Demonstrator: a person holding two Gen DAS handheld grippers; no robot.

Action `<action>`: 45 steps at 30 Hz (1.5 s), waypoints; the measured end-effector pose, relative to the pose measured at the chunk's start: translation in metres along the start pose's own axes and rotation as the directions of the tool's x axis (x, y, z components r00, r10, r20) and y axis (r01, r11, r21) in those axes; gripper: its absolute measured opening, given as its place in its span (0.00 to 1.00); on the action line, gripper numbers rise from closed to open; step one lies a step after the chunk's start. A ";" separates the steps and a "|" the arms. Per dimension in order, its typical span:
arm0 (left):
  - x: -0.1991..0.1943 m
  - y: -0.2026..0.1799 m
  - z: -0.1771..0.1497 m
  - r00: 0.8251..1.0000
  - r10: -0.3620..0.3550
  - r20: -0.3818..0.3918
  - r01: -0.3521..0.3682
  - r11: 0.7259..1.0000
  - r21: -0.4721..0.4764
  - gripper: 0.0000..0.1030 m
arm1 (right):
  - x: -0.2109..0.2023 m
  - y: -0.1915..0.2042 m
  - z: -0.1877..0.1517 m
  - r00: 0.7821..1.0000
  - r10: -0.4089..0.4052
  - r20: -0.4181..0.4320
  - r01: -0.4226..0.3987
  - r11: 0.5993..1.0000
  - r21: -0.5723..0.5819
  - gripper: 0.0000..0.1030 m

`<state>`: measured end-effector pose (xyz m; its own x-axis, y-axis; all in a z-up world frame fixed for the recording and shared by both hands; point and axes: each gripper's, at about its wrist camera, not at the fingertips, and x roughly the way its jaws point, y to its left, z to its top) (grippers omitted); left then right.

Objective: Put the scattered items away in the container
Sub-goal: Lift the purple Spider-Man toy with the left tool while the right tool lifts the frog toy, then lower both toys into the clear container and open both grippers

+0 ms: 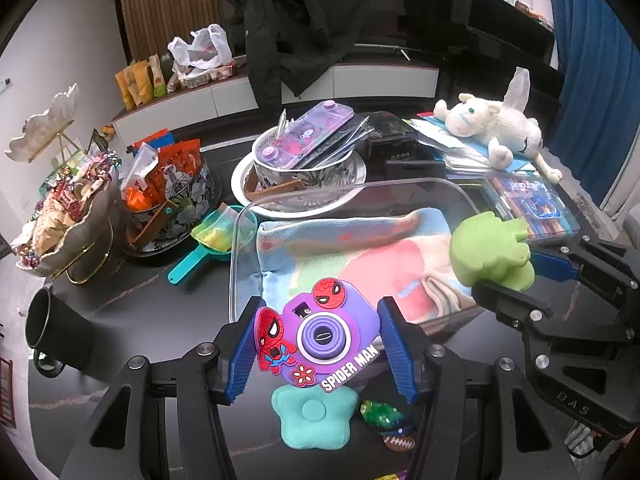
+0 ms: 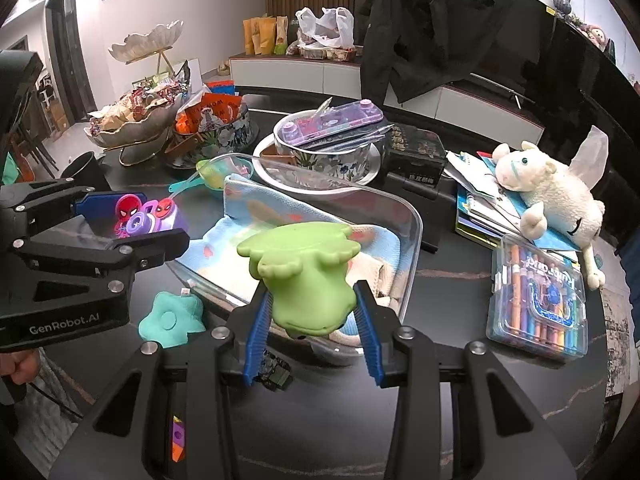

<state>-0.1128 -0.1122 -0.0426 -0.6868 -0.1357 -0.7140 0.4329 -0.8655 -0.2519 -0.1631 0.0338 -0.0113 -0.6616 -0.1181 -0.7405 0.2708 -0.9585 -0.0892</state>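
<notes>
Dark marbled table (image 2: 460, 400) cluttered; black coat (image 2: 432, 20) behind.

Both fisheye views sit low and close over the dark tabletop (image 1: 120, 312), each looking forward along its own tool. They share the clear container (image 1: 240, 240) at centre frame. The right tool (image 1: 516, 280) enters the left view's right edge; the left tool (image 2: 132, 228) enters the right view's left edge.
</notes>
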 end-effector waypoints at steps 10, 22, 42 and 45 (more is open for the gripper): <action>0.019 -0.001 0.017 1.000 -0.005 -0.005 0.005 1.000 0.004 0.52 | 0.014 -0.002 0.012 1.000 0.007 -0.001 -0.007 1.000 -0.009 0.36; 0.042 0.009 0.021 1.000 -0.004 -0.030 0.003 1.000 -0.014 0.52 | 0.041 0.000 0.018 0.999 0.019 -0.030 -0.020 1.000 -0.018 0.36; 0.052 0.013 0.018 0.999 -0.005 -0.053 0.003 0.999 -0.041 0.61 | 0.045 0.002 0.018 1.000 0.006 -0.031 -0.007 0.999 -0.032 0.37; 0.053 0.014 0.018 0.998 -0.001 -0.056 -0.001 0.999 -0.046 0.71 | 0.045 0.001 0.018 1.000 0.001 -0.030 -0.002 0.999 -0.032 0.37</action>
<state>-0.1537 -0.1403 -0.0719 -0.6535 -0.1070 -0.7494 0.4601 -0.8422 -0.2809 -0.2051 0.0227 -0.0325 -0.6404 -0.1109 -0.7600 0.2939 -0.9496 -0.1092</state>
